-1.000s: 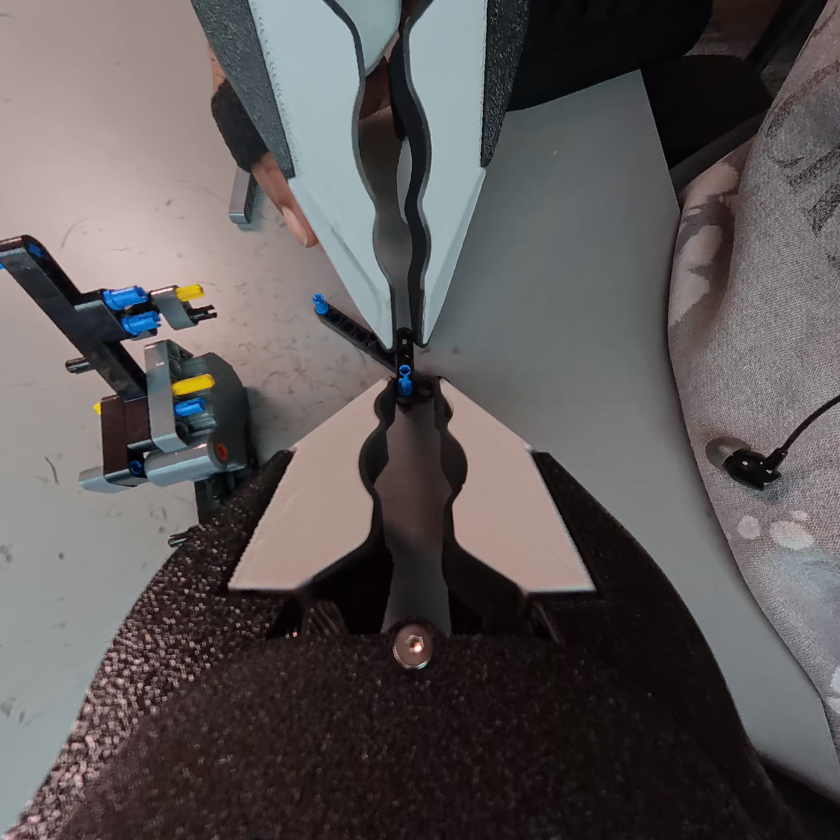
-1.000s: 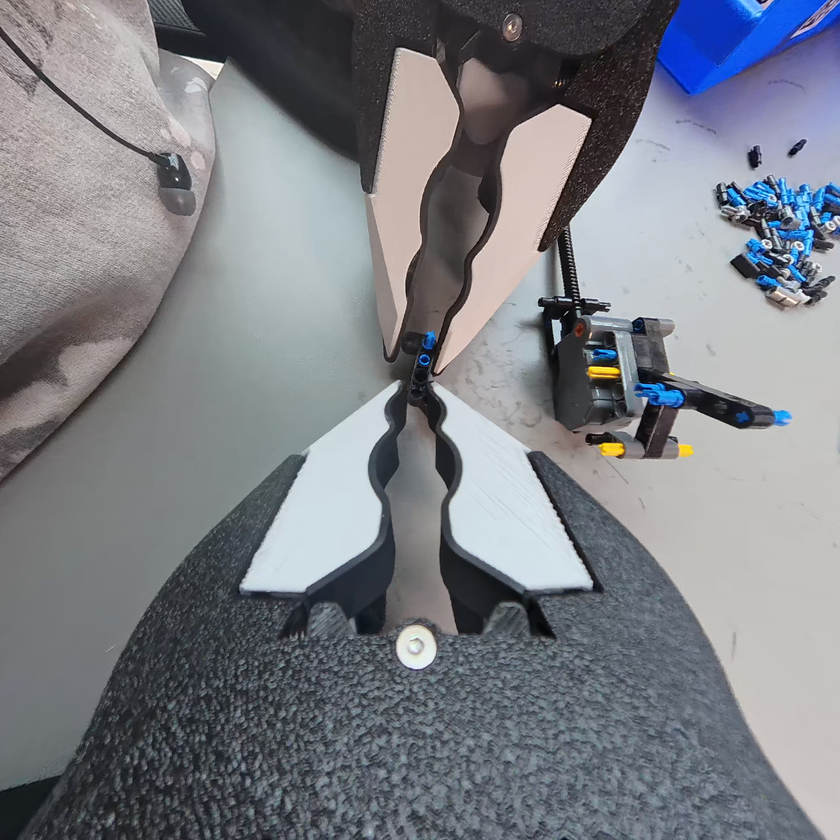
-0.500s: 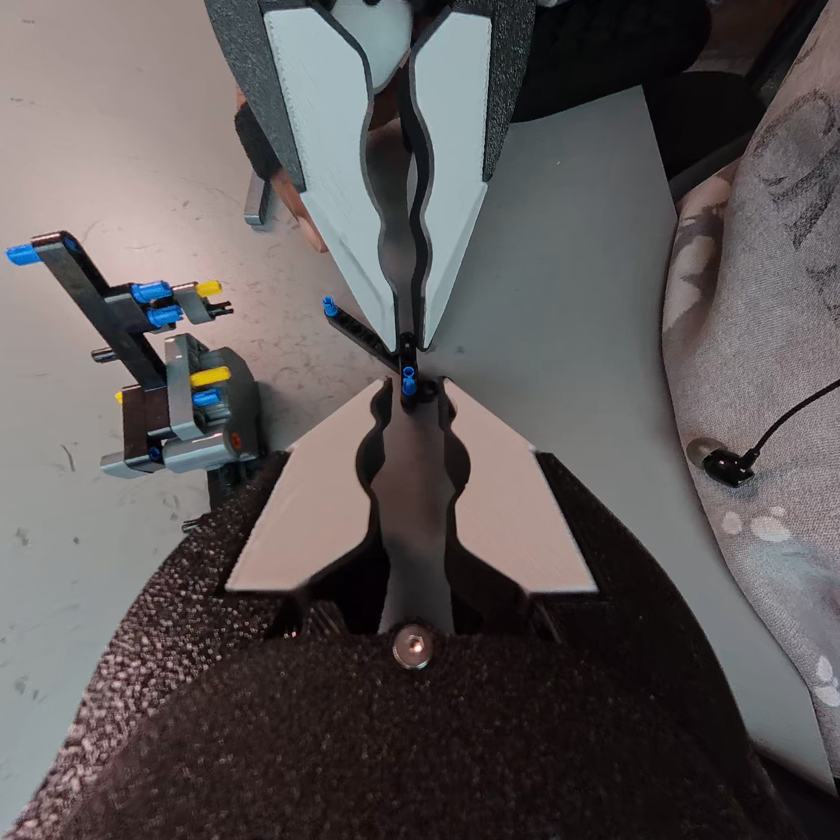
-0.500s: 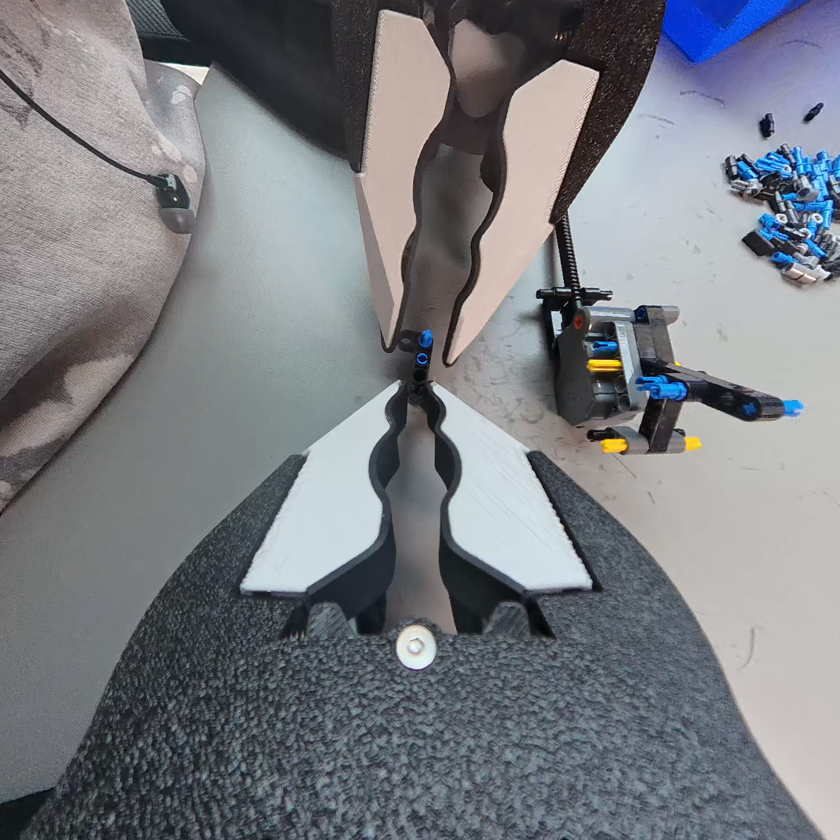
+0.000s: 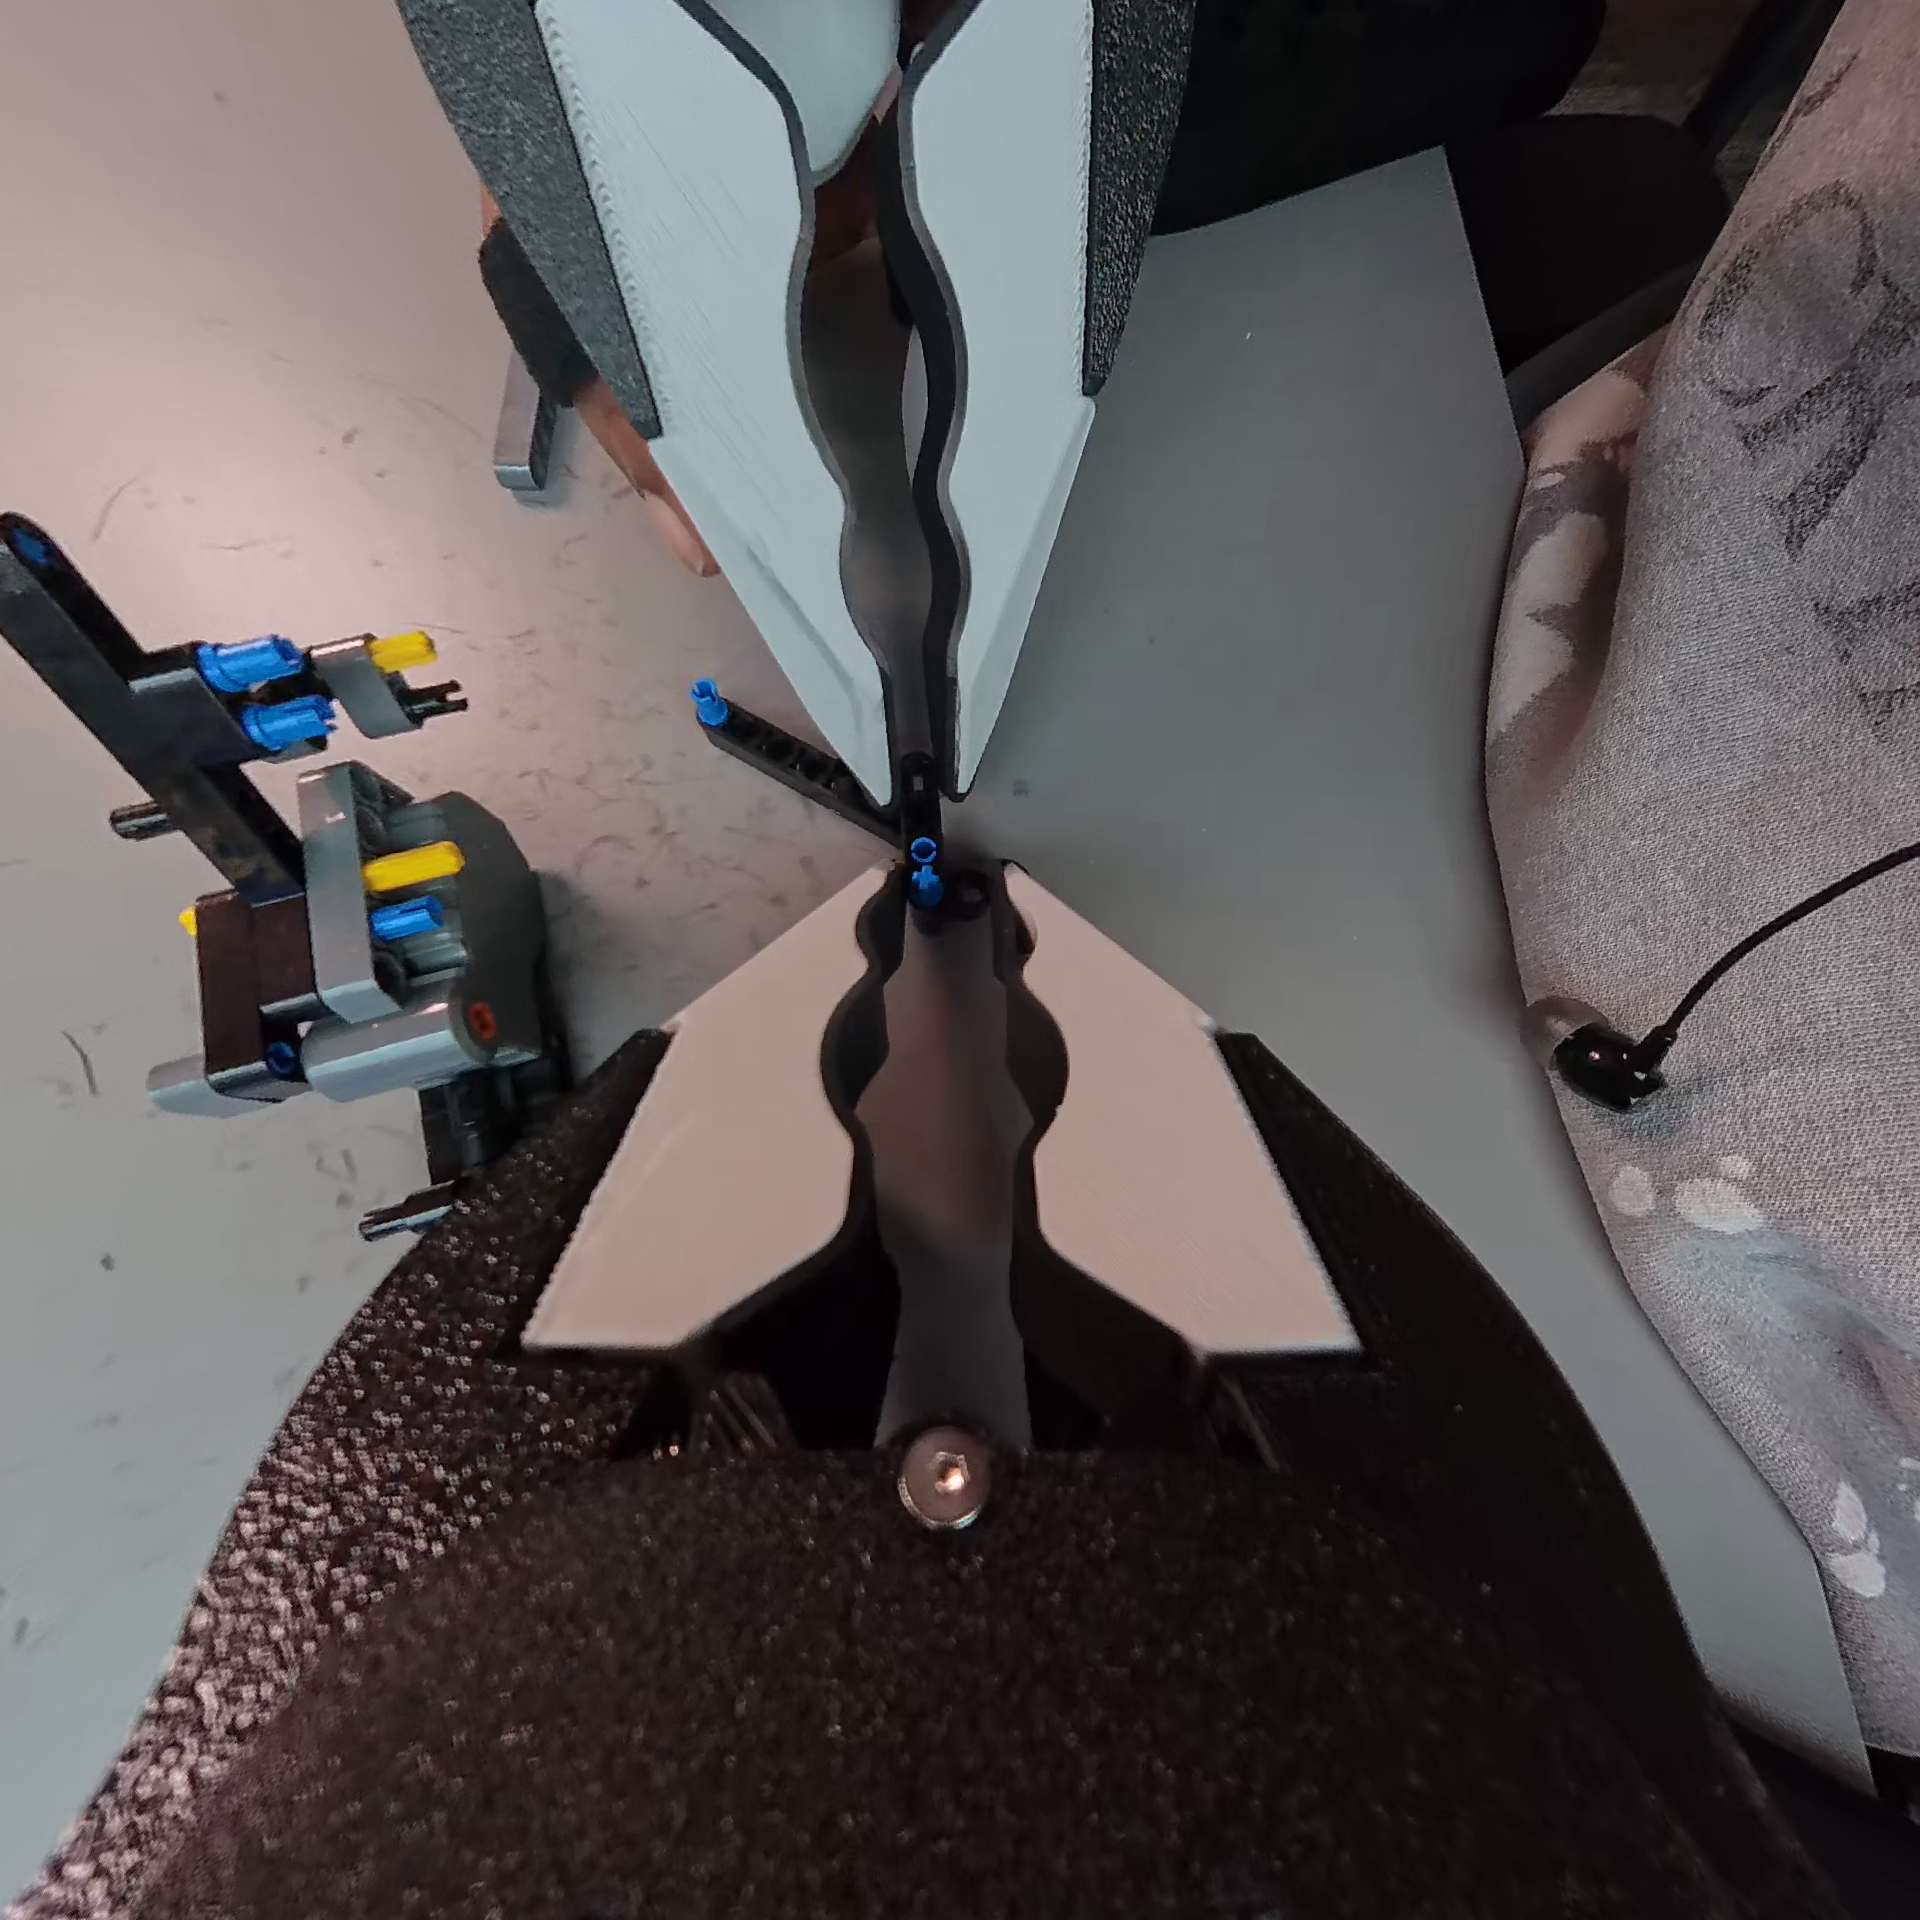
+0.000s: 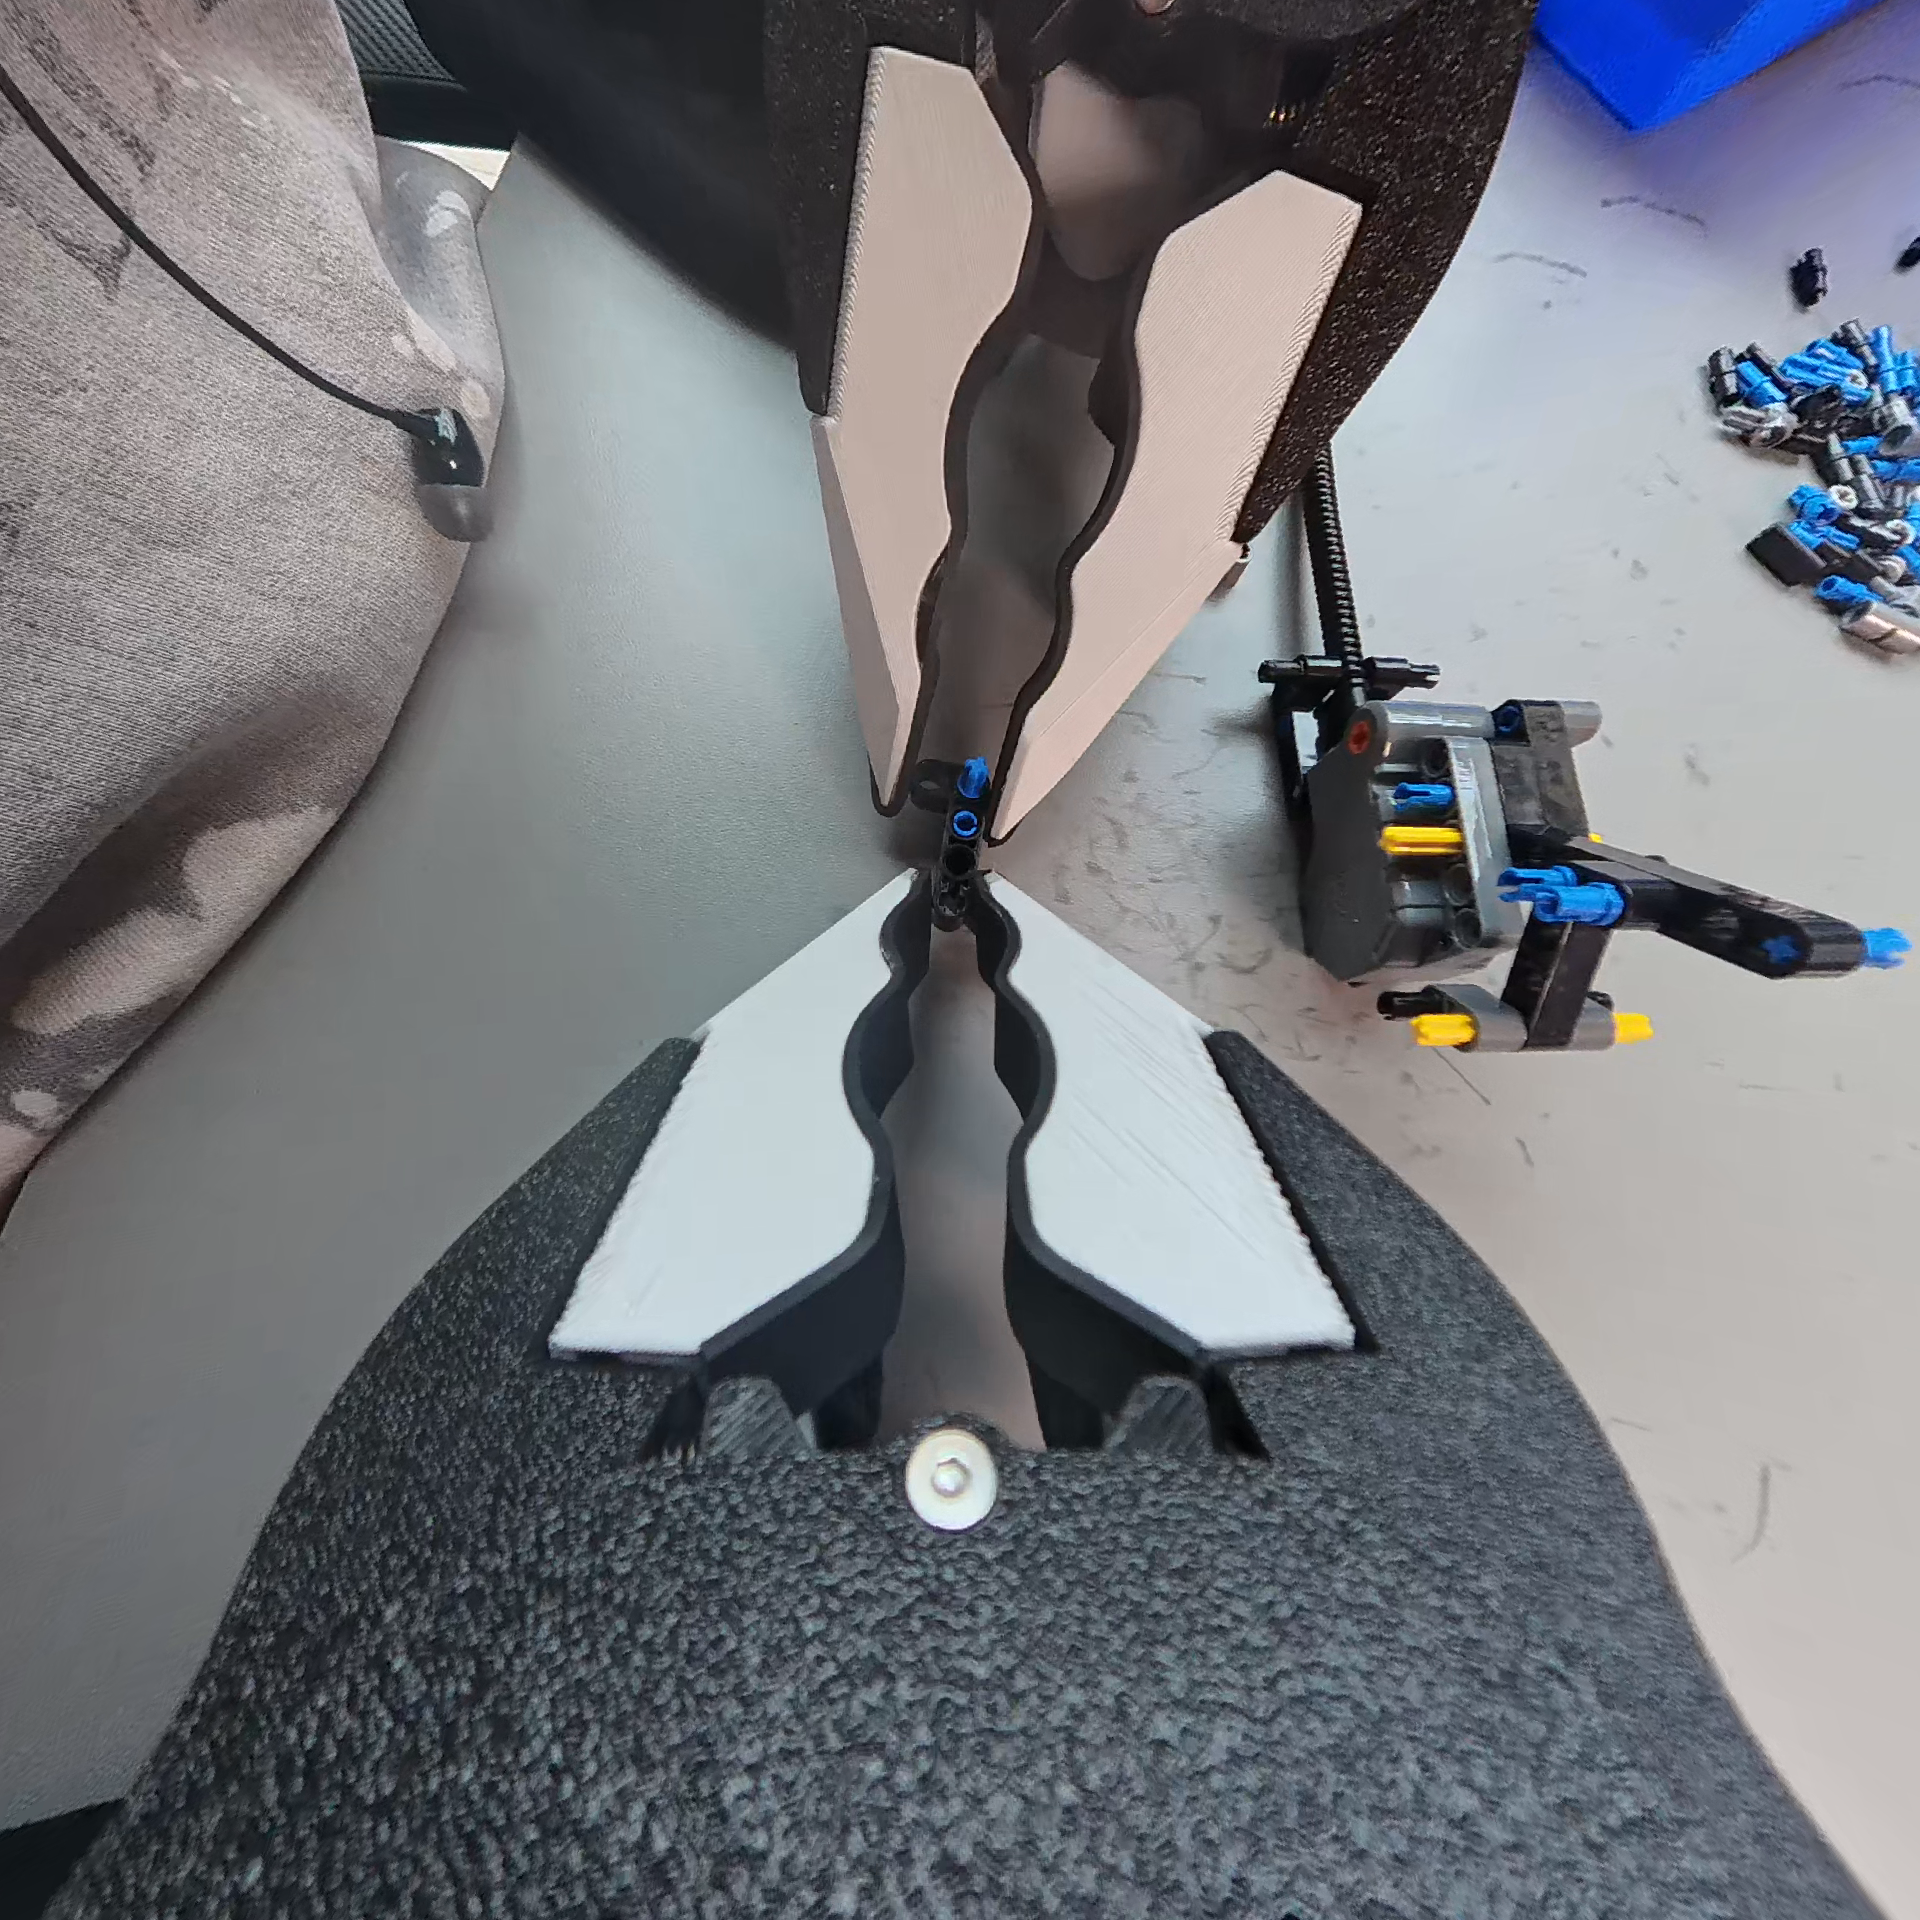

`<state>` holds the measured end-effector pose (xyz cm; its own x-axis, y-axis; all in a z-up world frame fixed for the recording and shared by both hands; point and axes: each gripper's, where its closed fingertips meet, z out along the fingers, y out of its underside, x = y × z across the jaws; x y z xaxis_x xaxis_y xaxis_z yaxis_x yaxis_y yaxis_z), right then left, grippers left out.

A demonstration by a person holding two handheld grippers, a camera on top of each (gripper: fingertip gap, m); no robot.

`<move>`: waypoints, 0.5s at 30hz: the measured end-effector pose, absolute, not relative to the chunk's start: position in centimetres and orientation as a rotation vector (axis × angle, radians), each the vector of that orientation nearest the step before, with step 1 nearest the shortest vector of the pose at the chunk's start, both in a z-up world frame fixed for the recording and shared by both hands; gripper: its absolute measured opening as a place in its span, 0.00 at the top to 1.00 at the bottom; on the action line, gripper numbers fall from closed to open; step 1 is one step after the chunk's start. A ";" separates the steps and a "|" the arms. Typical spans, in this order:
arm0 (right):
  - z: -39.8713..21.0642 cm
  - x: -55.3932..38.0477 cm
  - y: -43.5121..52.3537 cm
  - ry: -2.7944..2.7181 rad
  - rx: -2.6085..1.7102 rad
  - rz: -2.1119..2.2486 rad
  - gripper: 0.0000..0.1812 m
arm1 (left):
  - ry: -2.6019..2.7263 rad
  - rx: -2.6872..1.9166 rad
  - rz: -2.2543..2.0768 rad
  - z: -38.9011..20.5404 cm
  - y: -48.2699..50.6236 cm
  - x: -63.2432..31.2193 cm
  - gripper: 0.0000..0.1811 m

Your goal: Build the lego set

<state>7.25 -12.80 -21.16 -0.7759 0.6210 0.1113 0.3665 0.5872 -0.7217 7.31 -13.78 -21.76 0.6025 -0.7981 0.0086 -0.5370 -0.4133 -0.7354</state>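
Lego beam [image 5: 790, 756], black, angled, blue pin at its free end: we hold it above the counter [image 5: 1247, 644] in our right gripper [image 6: 958, 902], jaws closed tight on its short arm. Left gripper [image 5: 940, 896] meets it tip to tip, jaws nearly closed around a blue pin [image 5: 923, 883] (whether they actually pinch it we cannot tell). Partly built grey-and-black assembly [image 6: 1475, 862] with blue and yellow pins rests on the counter nearby. Loose pile of small pins [image 6: 1839, 468] lies farther off; blue bin [image 6: 1704, 52] beyond.
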 end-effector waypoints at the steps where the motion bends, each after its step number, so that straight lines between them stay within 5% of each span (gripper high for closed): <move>1: -21.2 7.3 -12.8 -2.467 -0.798 1.006 0.96 | 1.050 -2.118 -0.470 -21.8 -13.8 7.3 0.91; 15: -20.9 7.0 -13.1 -2.453 -0.793 1.041 0.94 | 1.049 -2.117 -0.474 -21.8 -13.8 7.4 0.91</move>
<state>7.05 -13.07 -20.91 -0.7779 0.6195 0.1057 0.3544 0.5713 -0.7403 7.43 -13.80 -21.77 0.6022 -0.7983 0.0104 -0.5355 -0.4135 -0.7364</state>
